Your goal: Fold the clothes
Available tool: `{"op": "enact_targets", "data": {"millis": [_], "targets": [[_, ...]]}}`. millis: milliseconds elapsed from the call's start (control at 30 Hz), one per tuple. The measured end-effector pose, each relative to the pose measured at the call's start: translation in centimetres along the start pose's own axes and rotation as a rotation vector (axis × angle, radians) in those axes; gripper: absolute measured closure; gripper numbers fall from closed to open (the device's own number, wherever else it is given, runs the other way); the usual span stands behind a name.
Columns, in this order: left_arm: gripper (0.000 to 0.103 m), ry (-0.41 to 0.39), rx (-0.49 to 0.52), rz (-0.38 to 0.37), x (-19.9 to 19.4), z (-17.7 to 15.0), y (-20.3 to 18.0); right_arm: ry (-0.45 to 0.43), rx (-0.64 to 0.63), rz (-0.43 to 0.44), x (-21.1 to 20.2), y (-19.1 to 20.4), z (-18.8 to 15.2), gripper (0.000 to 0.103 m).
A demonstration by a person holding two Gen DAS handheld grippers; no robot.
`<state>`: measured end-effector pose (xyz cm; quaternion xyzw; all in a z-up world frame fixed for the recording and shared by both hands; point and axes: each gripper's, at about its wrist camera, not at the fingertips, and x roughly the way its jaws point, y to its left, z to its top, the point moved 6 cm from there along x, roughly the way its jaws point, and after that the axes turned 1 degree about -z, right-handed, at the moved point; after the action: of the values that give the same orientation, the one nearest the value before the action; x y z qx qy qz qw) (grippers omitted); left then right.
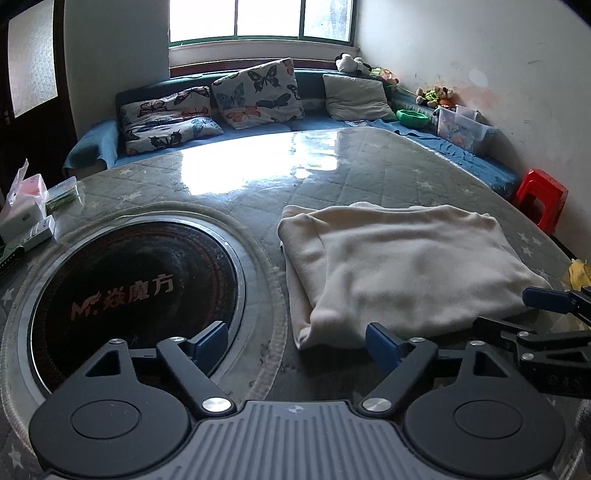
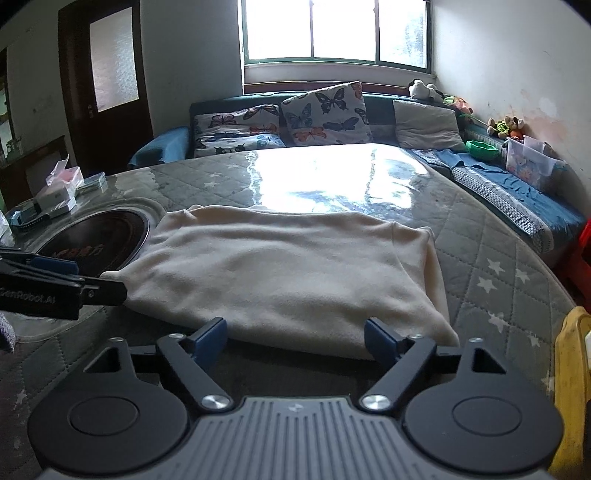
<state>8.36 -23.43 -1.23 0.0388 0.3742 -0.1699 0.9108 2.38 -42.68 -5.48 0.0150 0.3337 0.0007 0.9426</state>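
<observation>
Two grippers, left gripper (image 1: 296,341) and right gripper (image 2: 295,338), gape empty beside one seemingly folded cream garment (image 2: 288,273).

Daylight pours through a green-framed window (image 2: 334,31) and glares off the clear cover on the quilted, star-printed surface (image 2: 480,258). Behind it a blue corner sofa (image 1: 476,155) carries butterfly cushions (image 1: 258,92) and a plain one, with soft toys along the stained white wall (image 1: 480,55). A dark wooden door (image 2: 107,81) with frosted glass stands at left, a red plastic stool (image 1: 541,197) at right.
</observation>
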Motion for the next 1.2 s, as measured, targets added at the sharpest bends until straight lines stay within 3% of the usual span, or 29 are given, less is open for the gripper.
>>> {"op": "enact_targets", "data": {"millis": [467, 800, 1200], "targets": [[0.0, -0.044, 0.044, -0.022, -2.0, -1.3, -0.9, 0.002, 0.019, -0.038, -0.9, 0.1, -0.8, 0.006], [0.0, -0.069, 0.077, -0.032, -3.0, -1.8, -1.4, -0.006, 0.022, -0.065, -1.7, 0.1, -1.1, 0.0], [0.0, -0.076, 0.063, -0.028, -3.8, -2.7, -1.2, -0.011, 0.037, -0.088, -2.3, 0.0, -1.6, 0.0]]}}
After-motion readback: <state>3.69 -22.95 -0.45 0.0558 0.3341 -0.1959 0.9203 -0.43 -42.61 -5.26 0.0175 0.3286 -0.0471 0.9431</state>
